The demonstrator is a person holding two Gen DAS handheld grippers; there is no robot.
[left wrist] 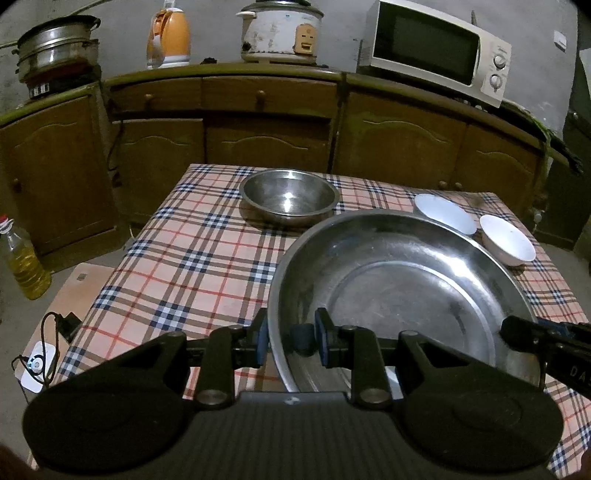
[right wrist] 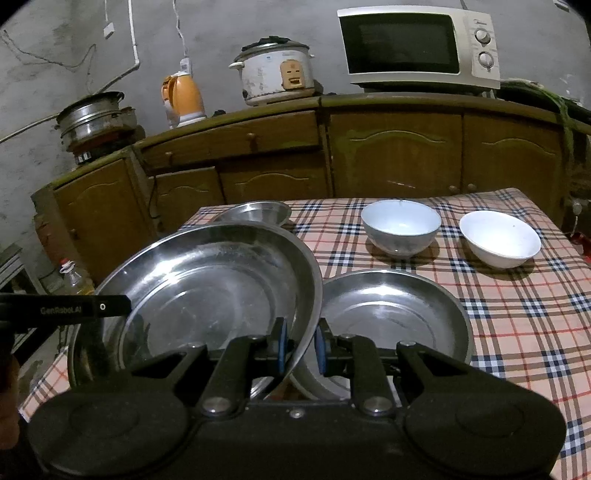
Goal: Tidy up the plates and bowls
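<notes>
In the left wrist view, the left gripper is clamped on the near left rim of a large steel plate, one blue pad outside the rim and one inside. The plate hangs tilted above the checked tablecloth. The tip of the right gripper reaches in from the right edge and meets the plate's right rim. Beyond the plate this view shows one steel bowl toward the far side of the table and two white bowls: one partly hidden behind the plate's rim, the other just to its right. On the counter behind stand one microwave, one rice cooker, one orange kettle and one stack of metal pots. One bottle of oil stands on the floor at left.

In the right wrist view, the right gripper is pinched on the right rim of the same large steel plate, the rim passing between its two blue pads. The left gripper's finger comes in from the left and overlaps the opposite rim. A second, smaller steel plate lies flat on the cloth just right of the large one, its left edge tucked under the raised rim. The steel bowl shows behind the large plate, and the two white bowls sit side by side, apart, on the far right of the table. Counted over both views: two steel plates, one steel bowl, two white bowls.
</notes>
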